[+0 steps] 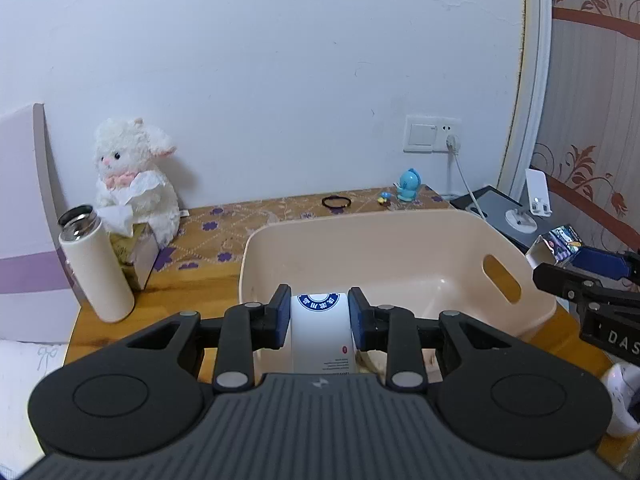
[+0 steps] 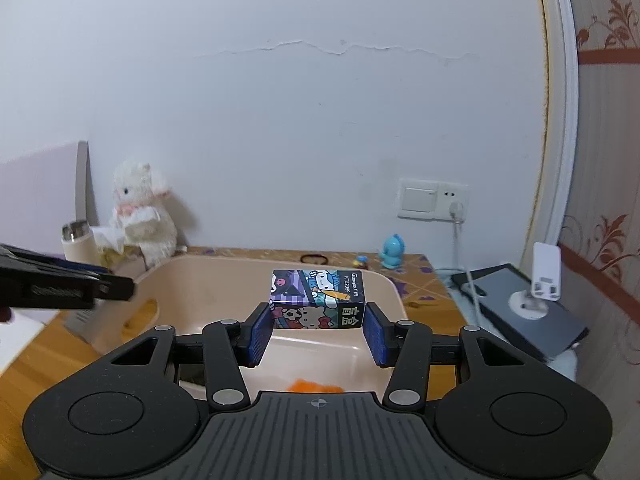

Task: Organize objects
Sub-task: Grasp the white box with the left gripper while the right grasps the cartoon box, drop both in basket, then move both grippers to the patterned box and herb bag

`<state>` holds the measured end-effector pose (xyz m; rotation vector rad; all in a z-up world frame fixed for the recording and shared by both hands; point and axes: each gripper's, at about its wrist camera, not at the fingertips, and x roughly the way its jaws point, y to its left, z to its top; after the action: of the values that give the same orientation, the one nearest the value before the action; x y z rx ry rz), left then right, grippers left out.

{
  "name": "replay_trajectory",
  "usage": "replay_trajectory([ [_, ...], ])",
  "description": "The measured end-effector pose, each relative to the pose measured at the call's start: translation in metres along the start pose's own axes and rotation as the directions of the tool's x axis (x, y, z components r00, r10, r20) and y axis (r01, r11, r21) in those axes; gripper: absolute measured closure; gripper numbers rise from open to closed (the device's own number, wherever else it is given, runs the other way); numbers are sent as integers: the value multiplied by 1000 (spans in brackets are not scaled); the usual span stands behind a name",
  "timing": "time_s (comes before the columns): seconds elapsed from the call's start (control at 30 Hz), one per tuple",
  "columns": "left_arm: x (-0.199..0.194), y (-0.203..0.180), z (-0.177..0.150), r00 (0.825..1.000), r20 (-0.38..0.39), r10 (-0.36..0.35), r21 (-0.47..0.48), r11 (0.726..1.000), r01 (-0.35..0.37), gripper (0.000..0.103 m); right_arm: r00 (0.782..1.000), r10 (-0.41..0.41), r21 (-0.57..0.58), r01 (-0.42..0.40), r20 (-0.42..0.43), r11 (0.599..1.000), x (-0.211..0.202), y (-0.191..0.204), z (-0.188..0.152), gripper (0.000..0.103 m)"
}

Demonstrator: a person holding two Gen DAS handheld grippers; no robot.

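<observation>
While left tongs [image 1: 319, 322] clamp a white bottle [image 1: 322, 334], right tongs [image 2: 317, 334] grip a cartoon box [image 2: 318, 300] over the bin [image 1: 400, 236].

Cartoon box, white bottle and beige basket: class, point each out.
cartoon box [image 2: 318, 300], right wrist view, front face.
white bottle [image 1: 320, 332], left wrist view, label.
beige basket [image 1: 400, 220], left wrist view, far rim.

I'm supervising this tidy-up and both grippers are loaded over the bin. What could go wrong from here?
1. The left gripper and right gripper both hover at the beige bin, so they might collide when lowering.
2. The cartoon box is gripped only by its near end, so it may tilt or slip out.
3. Dropping the white bottle from above the rim could make it bounce or tip the bin.
</observation>
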<state>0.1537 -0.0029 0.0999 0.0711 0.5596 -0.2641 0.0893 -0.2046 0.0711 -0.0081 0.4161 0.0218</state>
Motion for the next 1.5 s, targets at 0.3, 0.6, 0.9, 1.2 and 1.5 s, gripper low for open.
replay_trajectory([
  [0.3,52,-23,16,998,-53,37,37,999,-35,70,999,17,18,-16,-34,1000,34,8,5,57],
  [0.6,107,-43,-1,981,-155,114,113,989,-97,70,988,-8,46,15,-156,999,73,1,-14,57],
  [0.9,120,-41,-10,971,-197,133,126,986,-110,69,979,-19,42,28,-203,999,83,0,-28,46],
  [1.2,79,-37,3,988,-105,117,95,990,-107,29,991,-31,38,36,-133,999,46,-7,-18,25],
  [1.5,35,-29,-5,987,-85,136,97,987,-128,20,994,-22,42,26,-107,999,5,-10,-25,10],
])
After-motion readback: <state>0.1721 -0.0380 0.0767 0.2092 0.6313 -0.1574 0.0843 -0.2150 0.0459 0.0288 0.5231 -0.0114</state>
